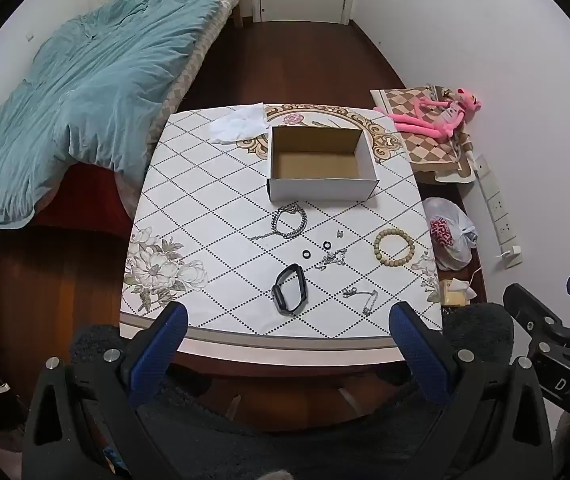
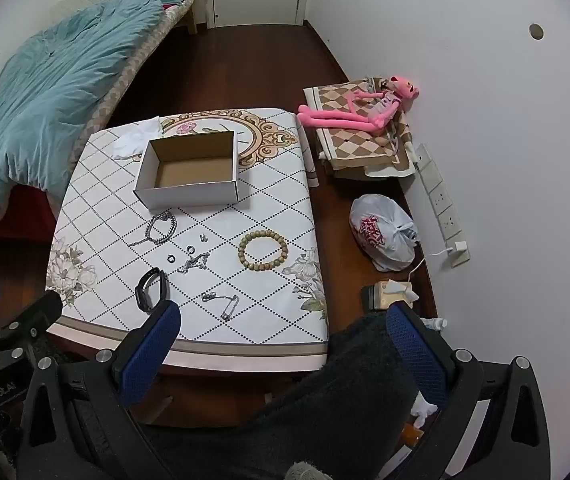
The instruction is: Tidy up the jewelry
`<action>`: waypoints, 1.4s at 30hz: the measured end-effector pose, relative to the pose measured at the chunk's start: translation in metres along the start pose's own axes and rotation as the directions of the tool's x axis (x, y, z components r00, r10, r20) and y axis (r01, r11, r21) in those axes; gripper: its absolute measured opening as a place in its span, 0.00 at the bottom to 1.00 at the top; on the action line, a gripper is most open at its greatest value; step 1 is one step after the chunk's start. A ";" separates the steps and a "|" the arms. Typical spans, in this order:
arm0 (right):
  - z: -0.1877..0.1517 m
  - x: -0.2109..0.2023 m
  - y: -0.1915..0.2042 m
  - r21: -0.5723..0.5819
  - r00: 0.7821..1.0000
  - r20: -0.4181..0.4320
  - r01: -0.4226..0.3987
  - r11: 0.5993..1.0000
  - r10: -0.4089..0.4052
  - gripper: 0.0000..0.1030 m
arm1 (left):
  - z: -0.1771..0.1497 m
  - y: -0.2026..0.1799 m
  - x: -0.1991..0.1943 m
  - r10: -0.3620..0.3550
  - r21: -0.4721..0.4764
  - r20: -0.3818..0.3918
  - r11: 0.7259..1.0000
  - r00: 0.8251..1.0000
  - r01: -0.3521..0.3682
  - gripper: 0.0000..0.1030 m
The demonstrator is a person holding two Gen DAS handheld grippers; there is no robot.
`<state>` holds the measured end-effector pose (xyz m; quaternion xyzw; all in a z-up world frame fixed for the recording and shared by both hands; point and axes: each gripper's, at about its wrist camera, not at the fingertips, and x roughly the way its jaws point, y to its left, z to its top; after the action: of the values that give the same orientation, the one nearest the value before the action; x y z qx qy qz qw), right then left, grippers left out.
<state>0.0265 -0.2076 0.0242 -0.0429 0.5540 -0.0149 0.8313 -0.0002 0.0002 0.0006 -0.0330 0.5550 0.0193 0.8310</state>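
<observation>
Empty box (image 1: pixel 322 164) — jewelry (image 1: pixel 289 294) scattered nearby

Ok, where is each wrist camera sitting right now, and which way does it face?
Left wrist: on the left hand-held gripper, held back from the near table edge, facing the cardboard box head-on; its open blue fingers frame the view, right hand-held gripper at far right.
Right wrist: on the right hand-held gripper, further right, facing forward; box sits left of centre, plastic bag visible.
Shared: box, beaded bracelet, black watch band, bed.
</observation>
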 end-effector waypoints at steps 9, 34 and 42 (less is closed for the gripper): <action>0.000 -0.002 0.000 0.002 1.000 0.003 0.009 1.000 -0.009 1.00 | -0.001 0.002 -0.001 0.002 -0.002 0.003 1.000 1.000 -0.002 1.00; 0.004 -0.009 -0.002 -0.004 1.000 0.026 0.004 1.000 -0.004 1.00 | 0.006 0.000 -0.013 0.014 -0.006 0.031 1.000 0.999 -0.014 1.00; 0.005 -0.010 -0.003 -0.002 1.000 0.031 0.002 1.000 -0.002 1.00 | 0.007 -0.001 -0.015 0.015 -0.004 0.035 1.000 0.999 -0.015 1.00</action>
<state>0.0276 -0.2092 0.0362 -0.0448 0.5412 -0.0146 0.8396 0.0002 0.0001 0.0169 -0.0300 0.5406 0.0271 0.8403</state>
